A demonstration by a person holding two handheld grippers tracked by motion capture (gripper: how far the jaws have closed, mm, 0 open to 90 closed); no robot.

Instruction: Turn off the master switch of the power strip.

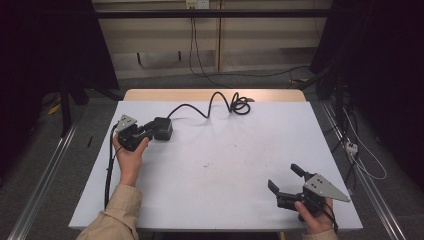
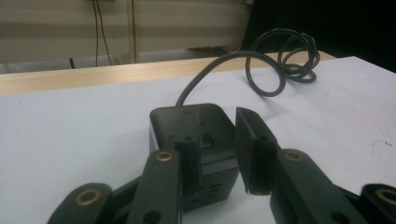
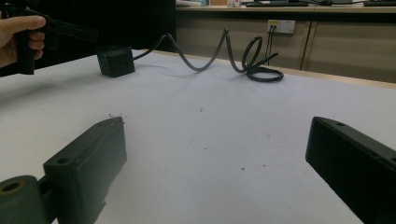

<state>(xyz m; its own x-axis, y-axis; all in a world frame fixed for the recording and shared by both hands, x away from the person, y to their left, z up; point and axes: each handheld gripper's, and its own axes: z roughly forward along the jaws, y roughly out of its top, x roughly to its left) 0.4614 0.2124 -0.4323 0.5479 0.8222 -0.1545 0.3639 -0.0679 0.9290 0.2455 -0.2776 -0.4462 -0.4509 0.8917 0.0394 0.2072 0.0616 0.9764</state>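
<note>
Black power cube (image 1: 162,128) — upper left of the high view, on the white table (image 1: 225,165), its coiled cable (image 1: 235,104) trailing toward the top centre. Left gripper (image 2: 217,149) — jaws around the cube, whether both press it I cannot tell. Right gripper (image 1: 286,179) — lower right, spread wide, holding nothing.

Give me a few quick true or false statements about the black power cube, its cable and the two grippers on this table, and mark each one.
1. The black cube sits between the left gripper jaws. True.
2. The right gripper holds the cable. False: its jaws stand wide open over bare table.
3. The cable coils near the table's far edge. True.
4. The cube lies at the table's near right corner. False: it is at the far left.
</note>
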